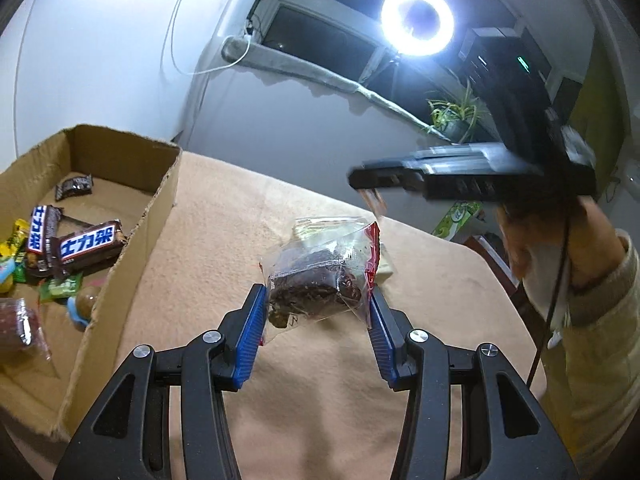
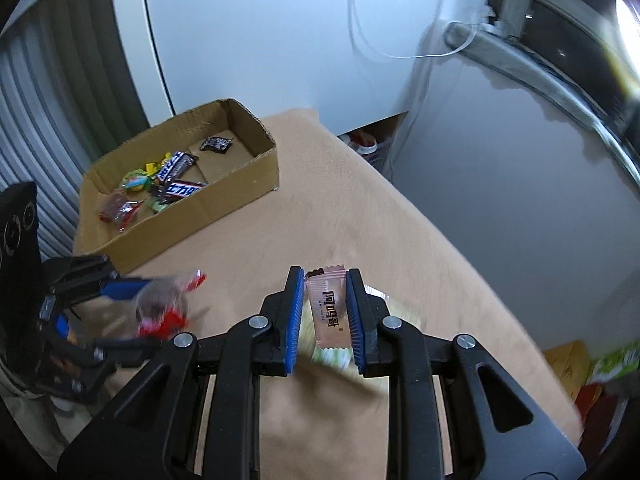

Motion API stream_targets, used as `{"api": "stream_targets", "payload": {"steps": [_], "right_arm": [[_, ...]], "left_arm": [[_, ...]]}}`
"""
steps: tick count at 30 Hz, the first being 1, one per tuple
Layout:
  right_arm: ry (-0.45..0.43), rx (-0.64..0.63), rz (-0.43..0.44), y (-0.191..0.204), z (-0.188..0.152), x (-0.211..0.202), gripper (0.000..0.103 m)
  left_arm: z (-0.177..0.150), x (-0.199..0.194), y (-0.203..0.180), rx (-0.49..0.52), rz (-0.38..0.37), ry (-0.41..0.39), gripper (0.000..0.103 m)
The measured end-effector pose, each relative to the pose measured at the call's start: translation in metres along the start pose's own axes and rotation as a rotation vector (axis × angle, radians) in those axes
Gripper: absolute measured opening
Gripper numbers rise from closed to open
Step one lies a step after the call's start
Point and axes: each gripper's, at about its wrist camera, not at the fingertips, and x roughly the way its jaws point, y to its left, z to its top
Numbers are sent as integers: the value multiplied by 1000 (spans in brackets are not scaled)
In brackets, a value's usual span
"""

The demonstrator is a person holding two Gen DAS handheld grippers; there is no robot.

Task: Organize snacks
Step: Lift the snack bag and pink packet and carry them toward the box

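Note:
My left gripper (image 1: 316,294) is shut on a clear packet with a red edge and a dark snack inside (image 1: 320,280), held above the beige cloth. From the right wrist view the same left gripper (image 2: 132,286) and its packet (image 2: 164,304) show blurred at the left. My right gripper (image 2: 325,278) is shut on a pink wrapped bar (image 2: 330,308), lifted over the table. A cardboard box (image 1: 160,200) (image 2: 240,184) at the far left holds chocolate bars (image 1: 90,246) (image 2: 180,190) and several other sweets. Another packet (image 1: 316,228) lies on the cloth beyond the left gripper.
A hand (image 1: 560,248) carries the blurred right gripper (image 1: 460,176) at the upper right. A green-and-white packet (image 2: 332,356) lies under the right gripper. The beige-covered table (image 2: 320,208) ends near a grey wall. A ring light (image 1: 418,20), a plant (image 1: 456,116) and a green box (image 1: 460,220) stand beyond.

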Motion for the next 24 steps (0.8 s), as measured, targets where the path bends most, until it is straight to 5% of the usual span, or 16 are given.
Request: {"api": "stream_targets", "payload": {"steps": [12, 24], "right_arm": [[-176, 304, -100, 29, -109, -38, 22], [-217, 310, -142, 48, -114, -58, 22]], "left_arm": [[-13, -27, -28, 79, -3, -30, 47], [-13, -59, -48, 180, 37, -101, 47]]}}
